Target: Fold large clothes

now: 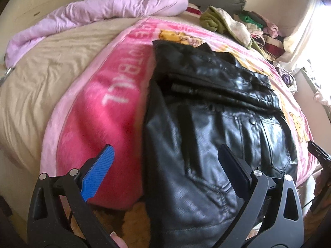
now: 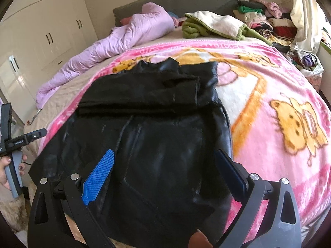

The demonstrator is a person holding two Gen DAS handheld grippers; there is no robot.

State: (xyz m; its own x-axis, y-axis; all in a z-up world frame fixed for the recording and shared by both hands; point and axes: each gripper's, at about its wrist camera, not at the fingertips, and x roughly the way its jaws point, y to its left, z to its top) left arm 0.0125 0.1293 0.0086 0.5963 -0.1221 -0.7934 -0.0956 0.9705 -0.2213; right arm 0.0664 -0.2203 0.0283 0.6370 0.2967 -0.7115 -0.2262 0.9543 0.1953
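Through the left wrist camera I see my left gripper [image 1: 165, 165] with its jaws spread wide and nothing between them. The blue pad [image 1: 99, 171] sits at seven o'clock over the pink blanket [image 1: 99, 107], the dark pad at five o'clock over the black leather jacket [image 1: 206, 124]. The jacket lies on the blanket from the centre down to six o'clock, its lower end hanging over the bed edge. It is glossy and creased, with a seamed pocket and a snap showing on the right, and its upper part is folded across as a thick band near one o'clock. A lilac quilt [image 1: 99, 12] lies bunched at eleven o'clock, and a green and cream cloth [image 1: 225, 24] lies at one o'clock.

Through the right wrist camera I see my right gripper [image 2: 165, 173], also gaping and empty, both pads hovering over the jacket's near end. Here the jacket [image 2: 157, 119] fills the centre, matte and dark in this light, with a folded band across its top at twelve o'clock and long seams running down its middle. The blanket [image 2: 279, 107] with its yellow cartoon print spreads to three o'clock. At nine o'clock a hand [image 2: 6, 171] holds the left gripper's handle, beside the bed. Stacked clothes [image 2: 260, 18] sit at one o'clock.
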